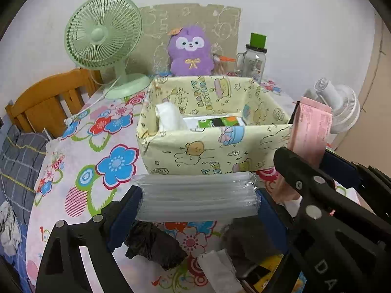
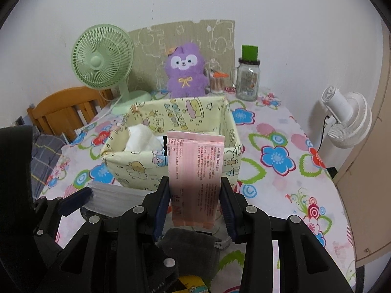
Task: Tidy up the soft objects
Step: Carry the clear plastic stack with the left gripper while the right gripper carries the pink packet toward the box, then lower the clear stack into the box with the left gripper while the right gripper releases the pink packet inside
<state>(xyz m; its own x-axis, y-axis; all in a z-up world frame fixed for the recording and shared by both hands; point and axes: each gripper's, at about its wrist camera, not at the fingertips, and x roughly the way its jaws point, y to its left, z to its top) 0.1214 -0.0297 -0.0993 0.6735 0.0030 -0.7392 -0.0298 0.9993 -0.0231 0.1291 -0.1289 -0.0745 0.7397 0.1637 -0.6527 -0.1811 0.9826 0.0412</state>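
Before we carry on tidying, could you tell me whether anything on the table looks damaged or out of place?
Nothing looks damaged or spilled. Loose items remain outside the fabric storage box: a black bag and white packet on the tablecloth beneath the left gripper.

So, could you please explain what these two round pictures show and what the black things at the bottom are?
No robot here: a person holds a two-finger gripper in each hand, and each carries a wide fisheye camera looking along its fingers. One picture is from the left gripper, the other from the right gripper. The left gripper is shut on a clear plastic pack; the right is shut on a pink pack, held upright. Both hang just in front of a yellow cartoon-print box on the flowered tablecloth, which already holds a white tissue bundle and a green-and-white packet. Behind it stand a purple plush, a green fan and a glass jar.
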